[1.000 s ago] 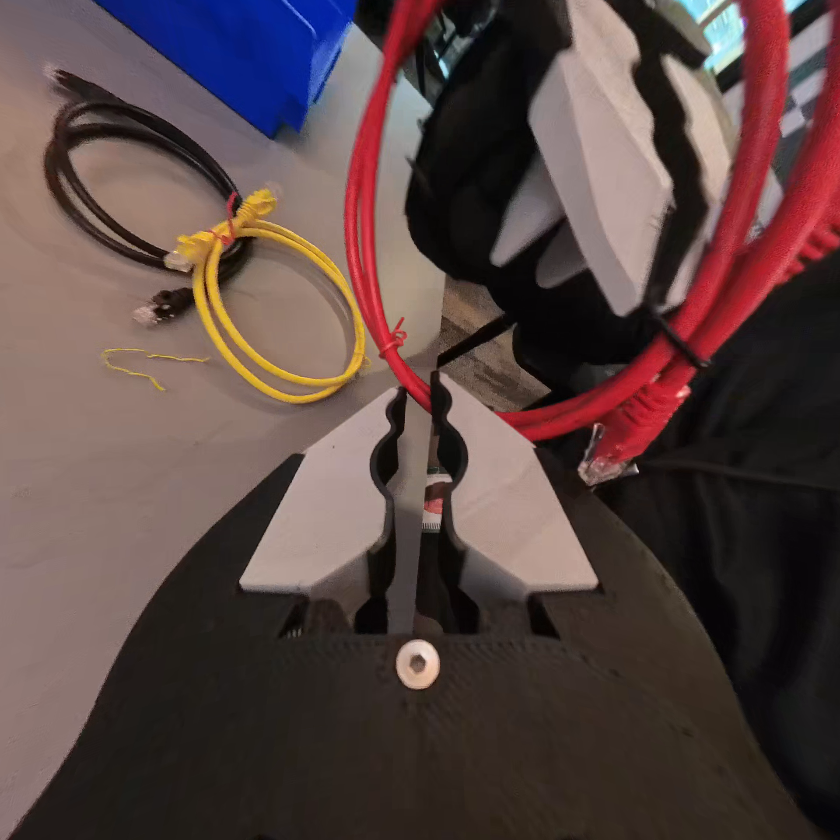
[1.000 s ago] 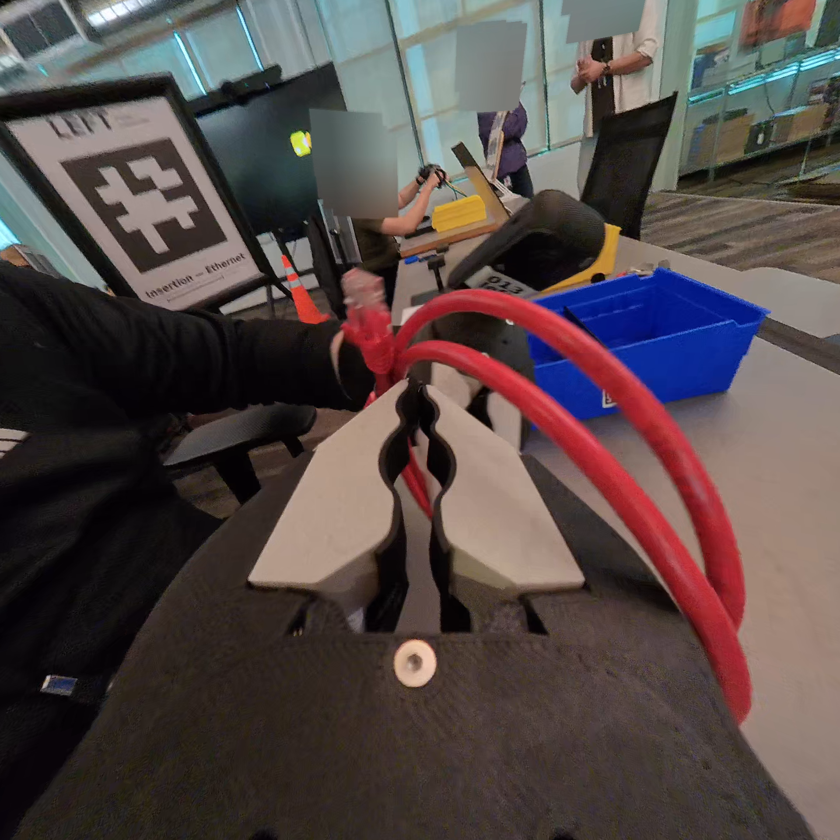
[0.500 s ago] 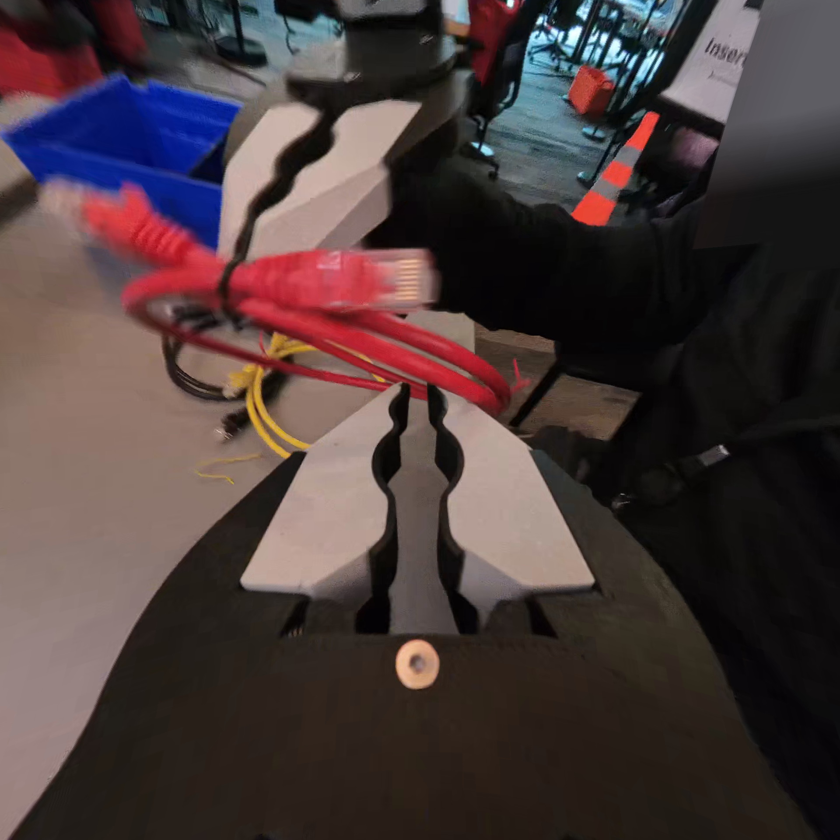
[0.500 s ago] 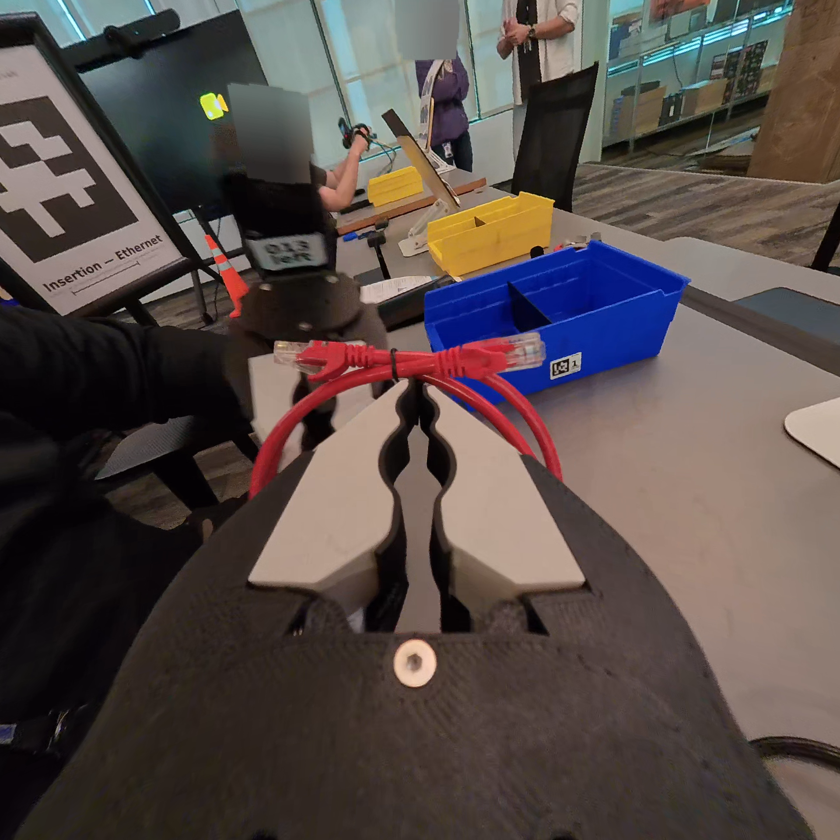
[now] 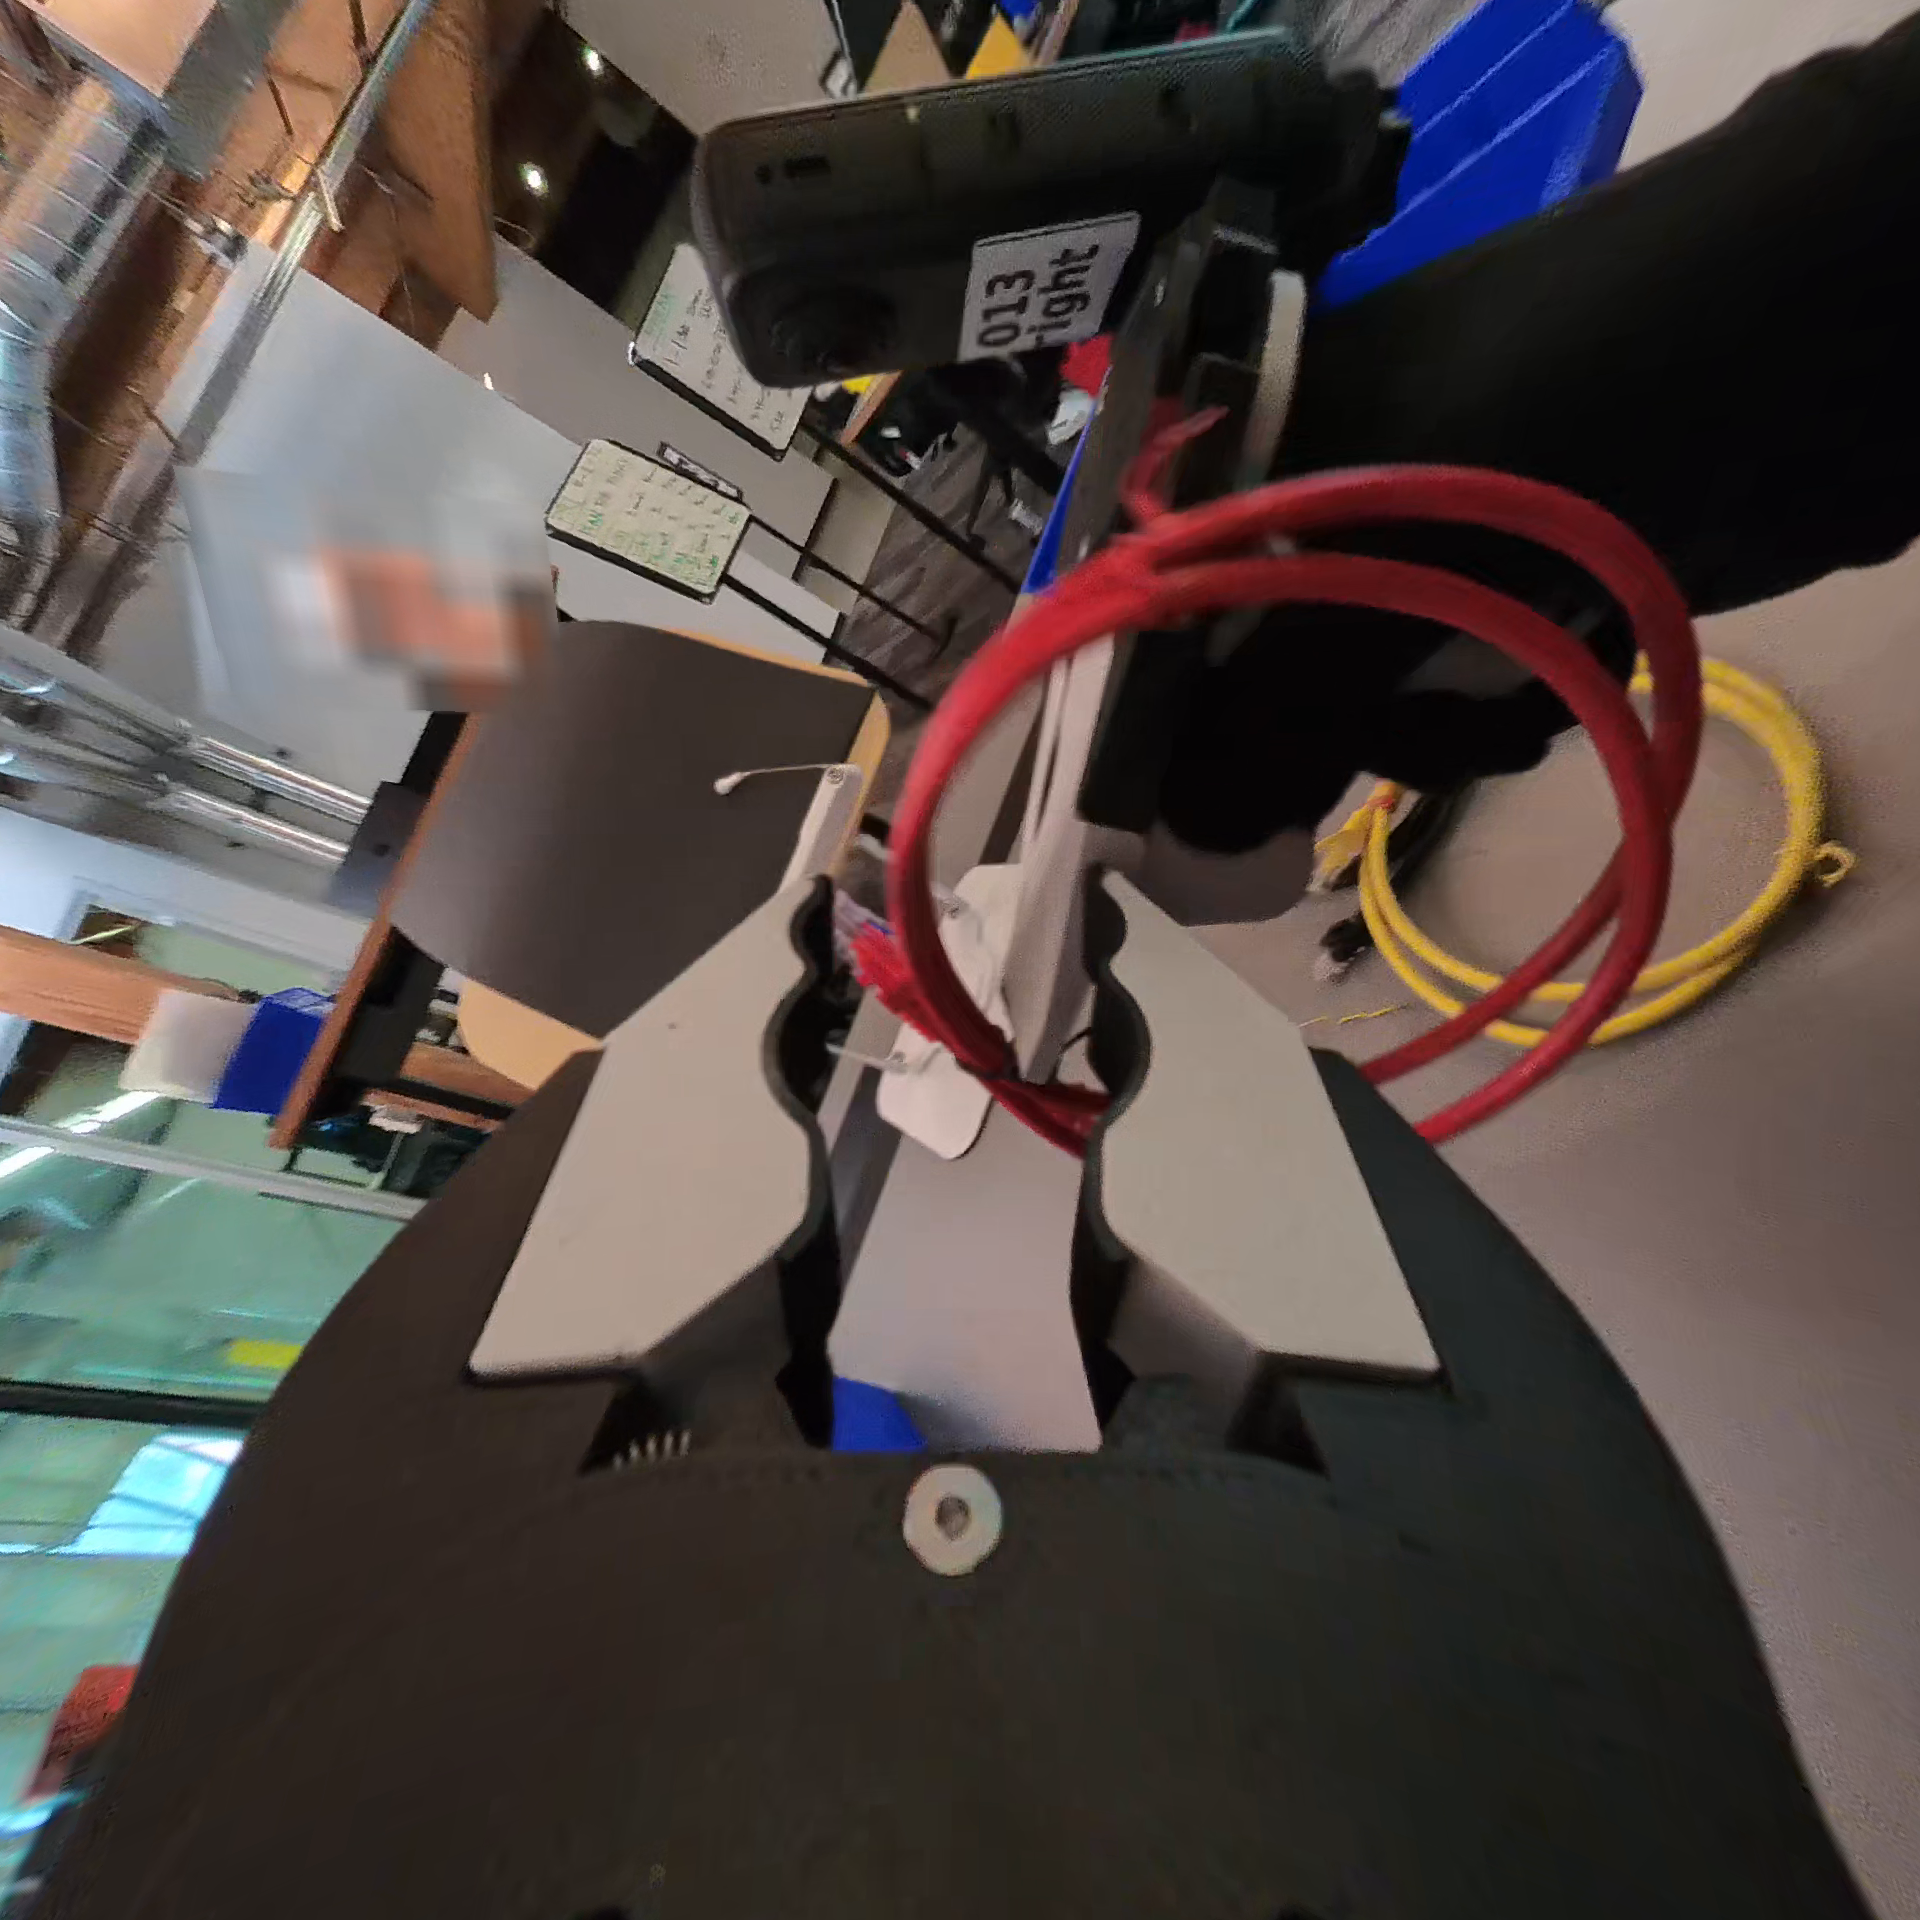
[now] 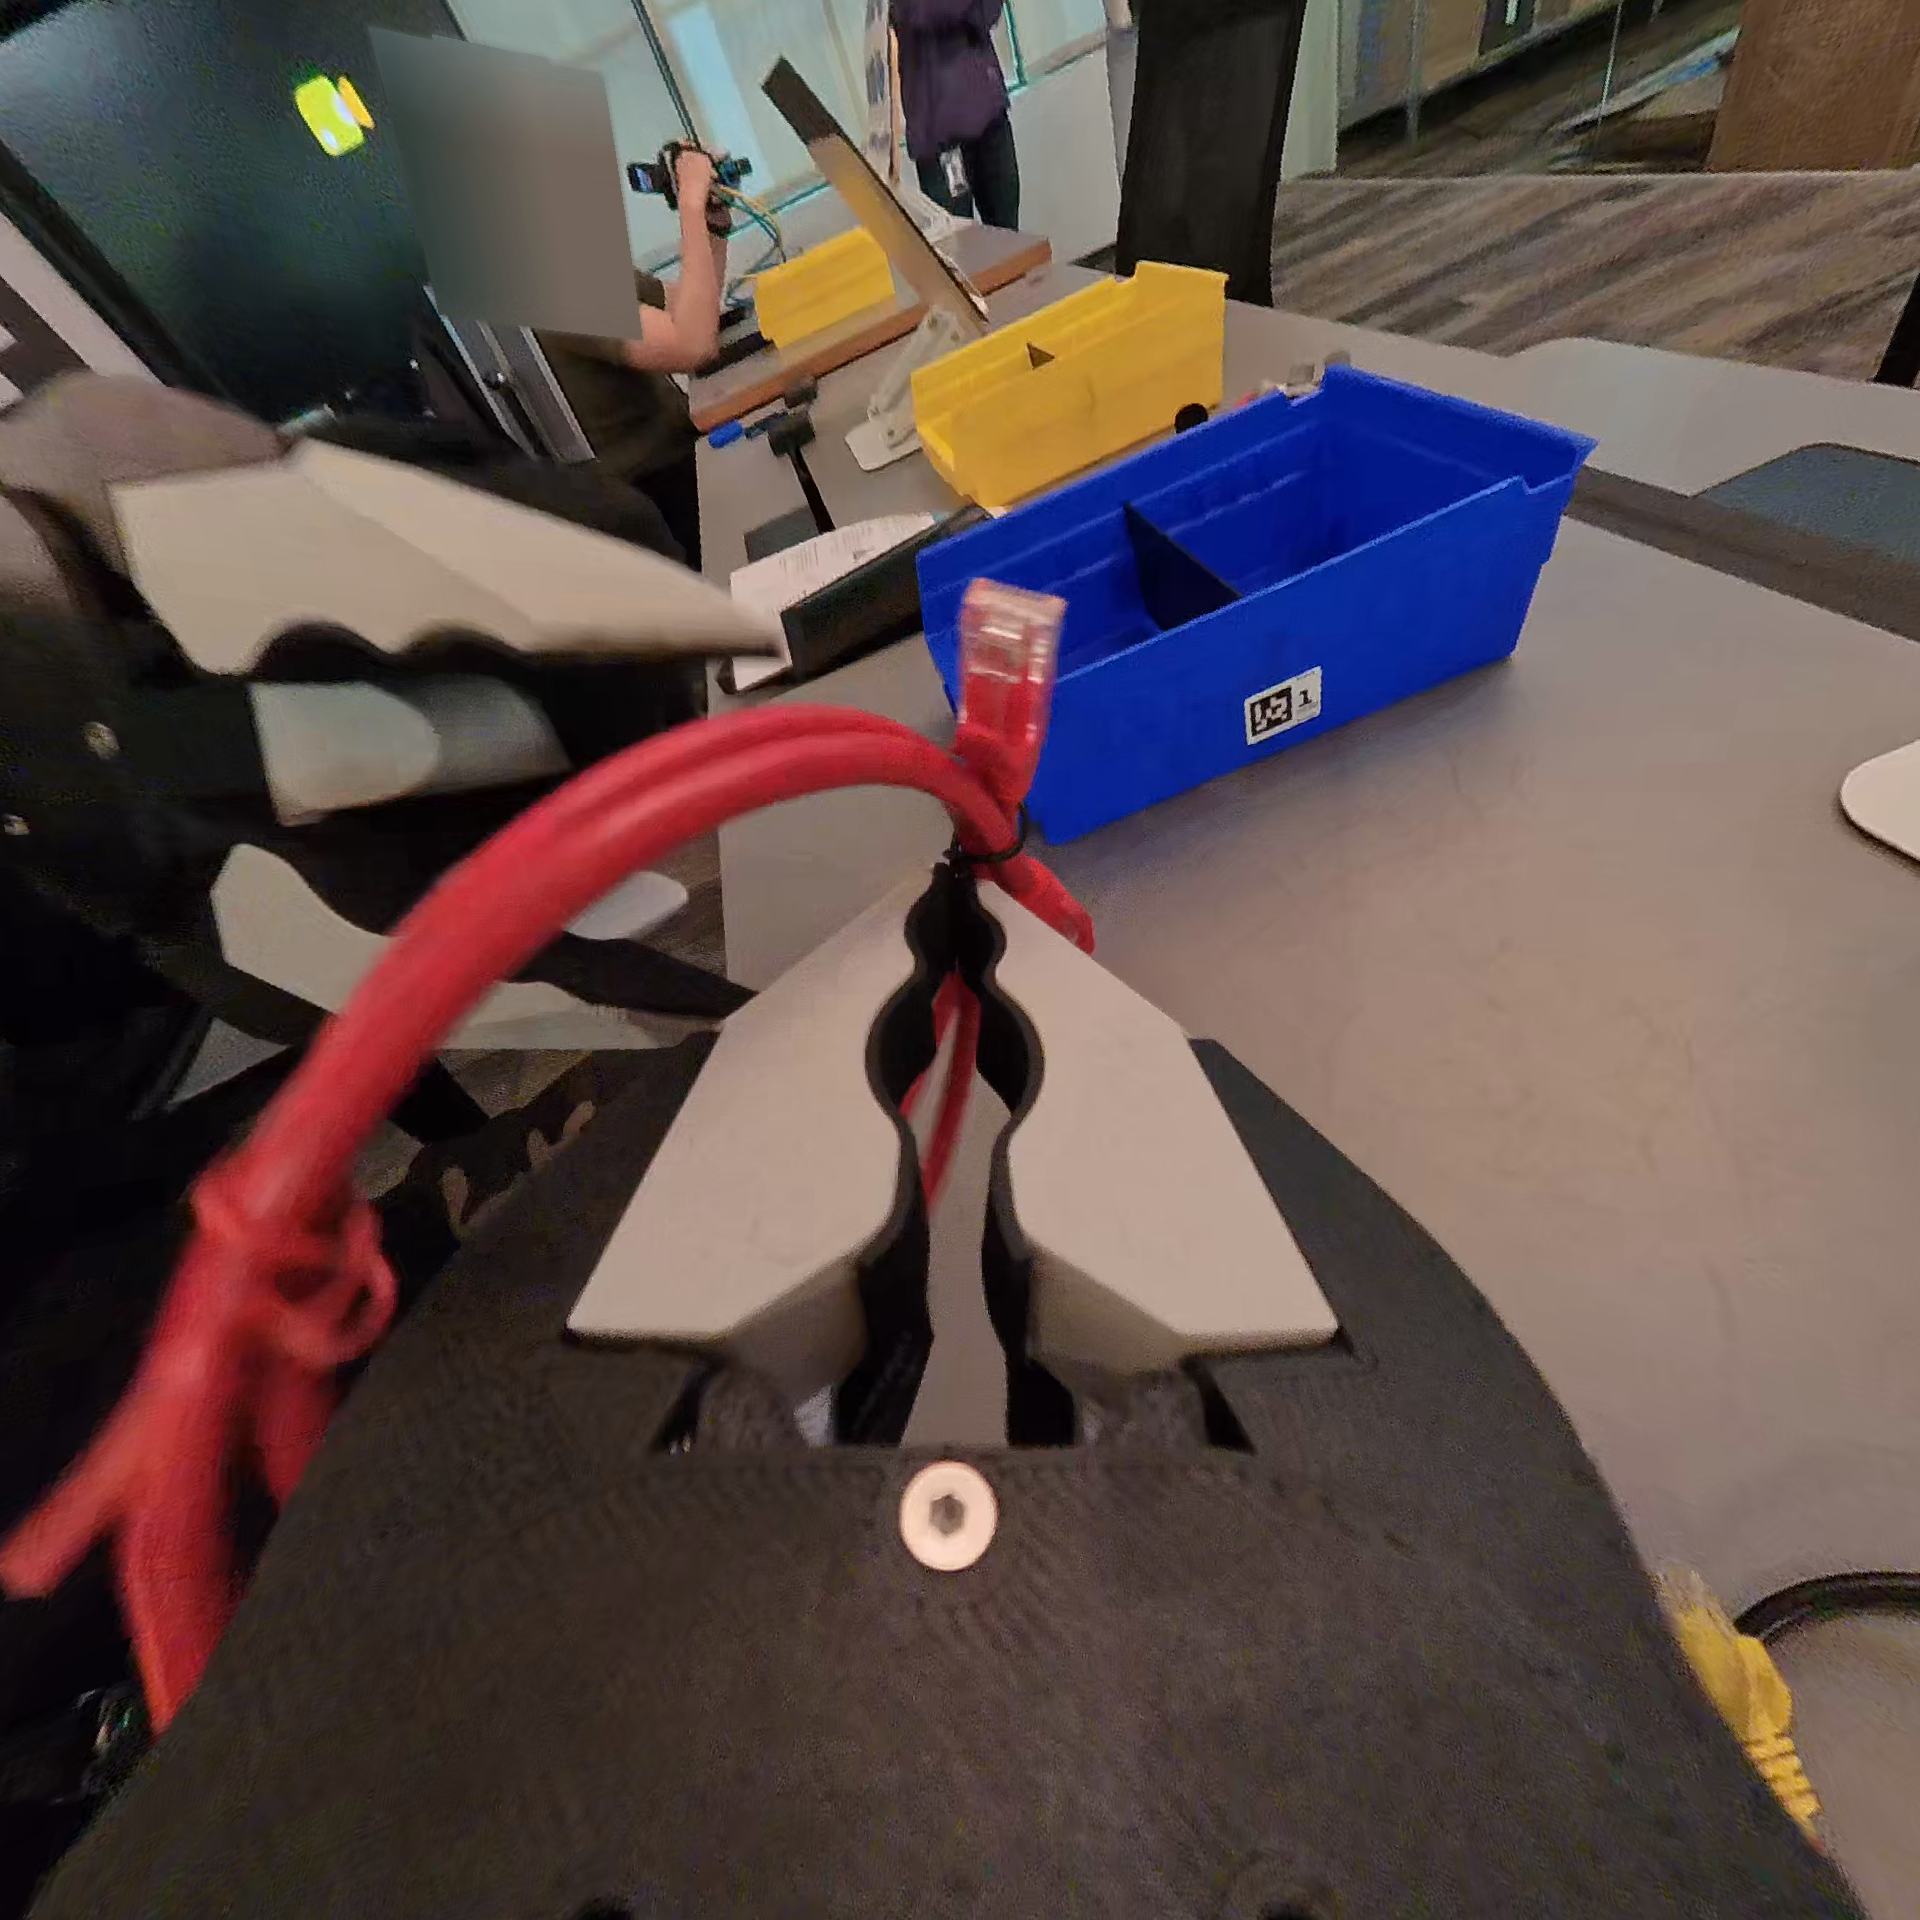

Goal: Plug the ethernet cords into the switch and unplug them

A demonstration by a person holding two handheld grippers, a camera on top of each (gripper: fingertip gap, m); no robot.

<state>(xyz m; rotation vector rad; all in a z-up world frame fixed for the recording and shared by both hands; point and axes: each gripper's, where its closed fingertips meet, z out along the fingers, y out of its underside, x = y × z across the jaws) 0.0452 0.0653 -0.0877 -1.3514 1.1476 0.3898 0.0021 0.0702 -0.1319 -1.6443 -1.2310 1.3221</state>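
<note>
Grey table (image 6: 1455, 1039), viewed from its near edge. Blue bin (image 6: 1299, 623), one divider, both compartments showing nothing inside, stands toward the far edge; yellow bin (image 6: 1070, 384) beyond it. Bare tabletop lies between bin and near edge. Right gripper (image 6: 961, 904), jaws nearly closed, pinches the coiled red ethernet cord (image 6: 644, 810) at its black tie, clear of the table. Left gripper (image 5: 961, 914), jaws wide apart, grips nothing; the cord passes between its tips. Yellow cord (image 5: 1621, 935) lies coiled on the table.

A grey desk (image 6: 1455, 987) fills the foreground, with a second desk (image 6: 1714, 416) behind it and patterned carpet (image 6: 1558, 249) beyond. Tall glazed panels (image 6: 727, 62) back the room beside a dark screen (image 6: 156, 208). In the left wrist view, exposed metal ducting (image 5: 31, 312) runs overhead, and whiteboards (image 5: 649, 530) stand on black legs.
</note>
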